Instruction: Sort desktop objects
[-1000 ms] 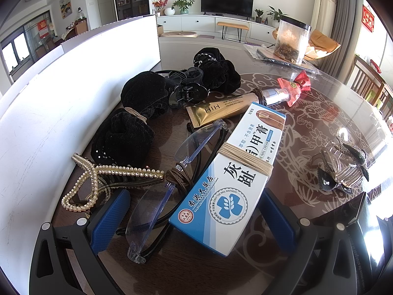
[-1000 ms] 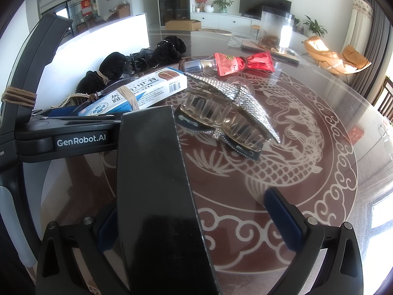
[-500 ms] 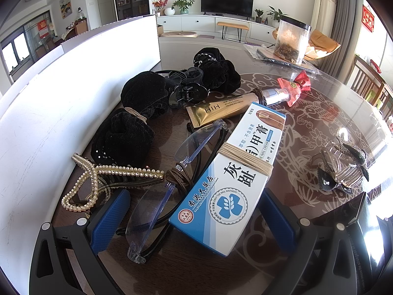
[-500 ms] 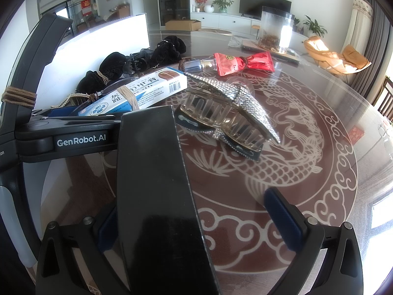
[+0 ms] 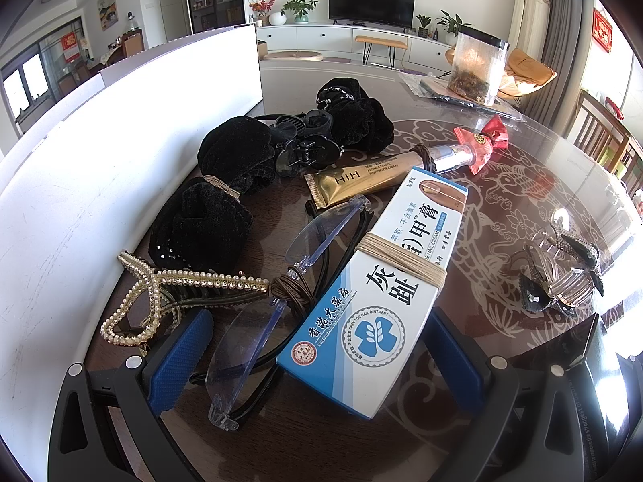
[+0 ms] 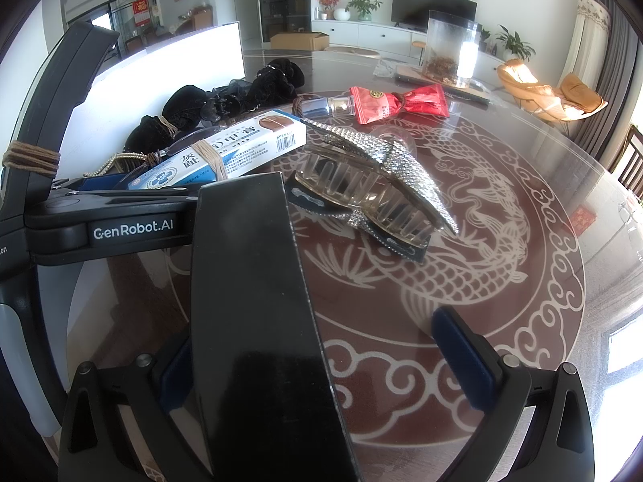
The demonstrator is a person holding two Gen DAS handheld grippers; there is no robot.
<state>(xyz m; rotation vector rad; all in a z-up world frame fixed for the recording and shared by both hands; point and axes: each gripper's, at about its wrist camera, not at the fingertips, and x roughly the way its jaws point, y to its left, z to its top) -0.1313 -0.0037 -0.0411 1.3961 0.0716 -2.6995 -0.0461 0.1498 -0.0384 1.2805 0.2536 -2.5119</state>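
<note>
My left gripper (image 5: 317,345) is open, its blue pads on either side of a blue-and-white ointment box (image 5: 377,293) wound with tan cord and clear glasses (image 5: 281,297) lying on the table. A pearl hair clip (image 5: 168,289), black scrunchies (image 5: 201,225), a black claw clip (image 5: 305,148) and a gold tube (image 5: 361,178) lie beyond. My right gripper (image 6: 325,357) is open; a black flat box (image 6: 257,321) lies between its fingers against the left pad. A rhinestone claw clip (image 6: 373,184) lies ahead of it.
A white storage box wall (image 5: 100,152) stands along the left. A red-wrapped bottle (image 6: 386,106) and a clear jar (image 5: 476,66) sit at the back of the round glass-topped table (image 6: 502,281). The left gripper's body (image 6: 92,225) crosses the right wrist view.
</note>
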